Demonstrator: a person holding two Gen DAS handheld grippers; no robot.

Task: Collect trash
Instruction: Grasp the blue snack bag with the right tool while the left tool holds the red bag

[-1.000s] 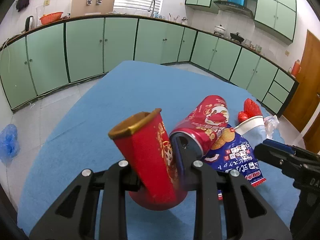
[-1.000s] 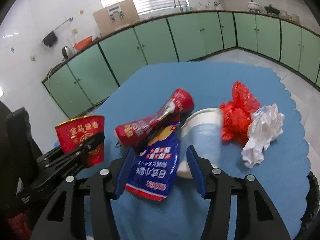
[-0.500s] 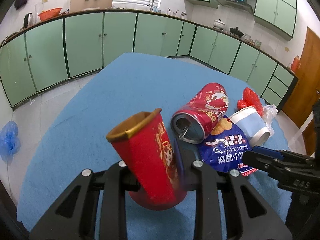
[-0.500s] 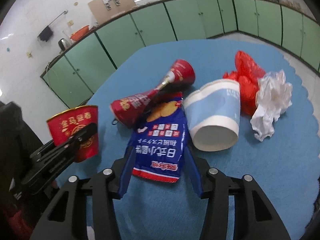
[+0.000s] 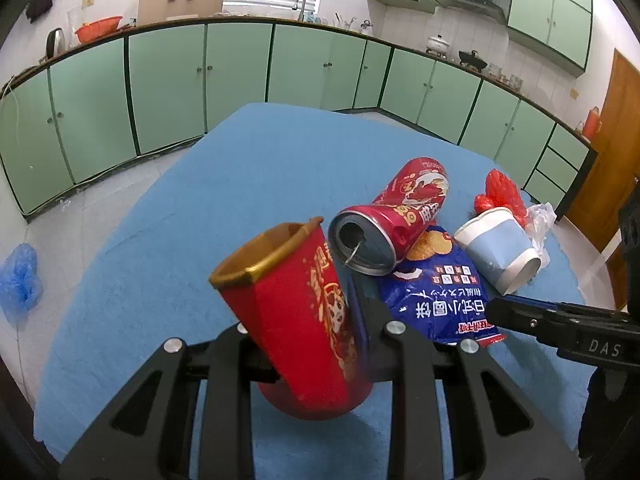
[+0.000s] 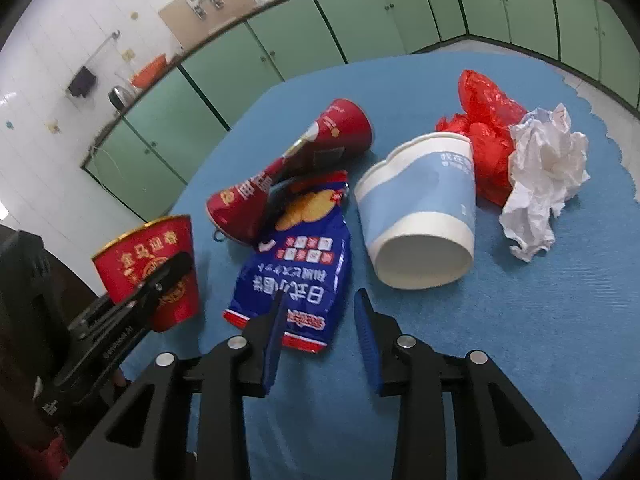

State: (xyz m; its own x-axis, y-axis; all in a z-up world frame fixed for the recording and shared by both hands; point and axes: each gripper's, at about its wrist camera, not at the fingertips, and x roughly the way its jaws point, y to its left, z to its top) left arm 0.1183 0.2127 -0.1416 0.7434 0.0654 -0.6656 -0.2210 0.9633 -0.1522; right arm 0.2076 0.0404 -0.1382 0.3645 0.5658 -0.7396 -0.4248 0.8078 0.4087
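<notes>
Left wrist view: my left gripper (image 5: 320, 316) pinches 1 red paper cup (image 5: 292, 312), tilted.

Right wrist view: my right gripper (image 6: 320, 320) (jaws closing) straddles the near edge of the blue snack bag (image 6: 296, 256); next, I judge, clamp it.

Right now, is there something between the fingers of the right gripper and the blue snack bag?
Nothing visible blocks it. The right gripper has the near end of the blue snack bag between its closing fingers, not yet pinched. The crushed red can overlaps only the bag's far end.
</notes>
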